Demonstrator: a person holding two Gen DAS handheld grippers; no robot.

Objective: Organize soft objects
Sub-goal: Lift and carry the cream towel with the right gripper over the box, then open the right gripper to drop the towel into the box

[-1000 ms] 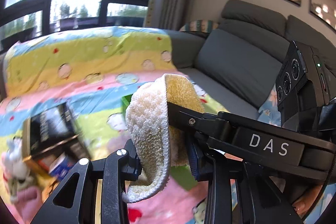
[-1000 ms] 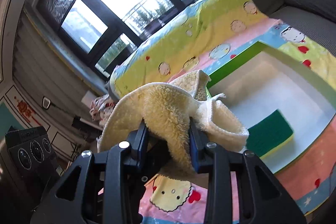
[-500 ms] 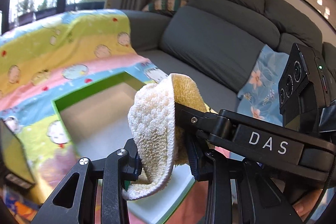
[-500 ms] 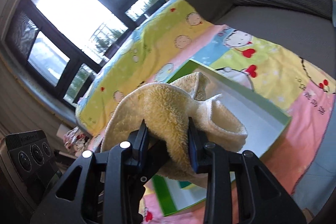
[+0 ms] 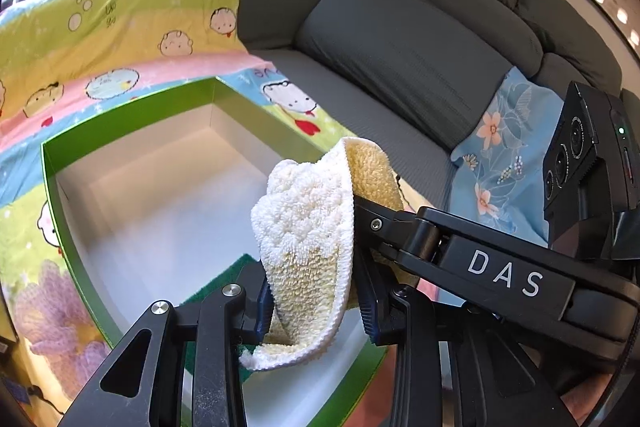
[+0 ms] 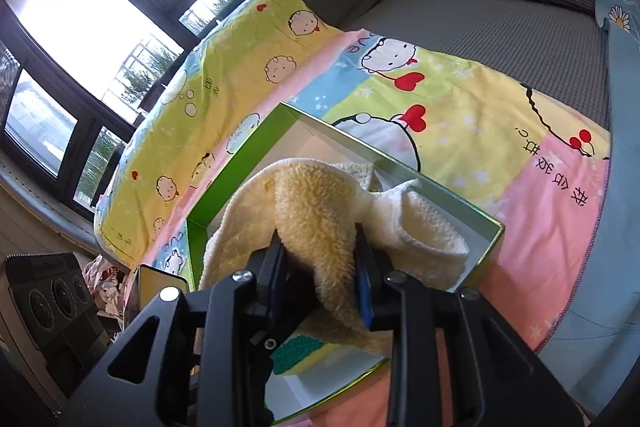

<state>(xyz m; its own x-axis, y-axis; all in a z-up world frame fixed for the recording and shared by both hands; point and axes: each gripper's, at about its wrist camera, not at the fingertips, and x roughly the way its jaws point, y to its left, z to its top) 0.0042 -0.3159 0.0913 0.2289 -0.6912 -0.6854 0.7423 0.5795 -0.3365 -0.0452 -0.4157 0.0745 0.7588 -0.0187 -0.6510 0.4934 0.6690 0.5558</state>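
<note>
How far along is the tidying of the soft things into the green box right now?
Done: a sponge already lies in the green box. In hand: both the left gripper and right gripper clamp the yellow towel above the box. Left: lowering it in and letting go.

1. Daylight enters through the windows (image 6: 100,27) at ten o'clock, blown out to white glare.
2. Box interior (image 5: 160,195) softly shaded, with no hard shadows.
3. Fisheye bending and dark vignetting at all corners.
4. Focus sharp; no motion blur.
</note>
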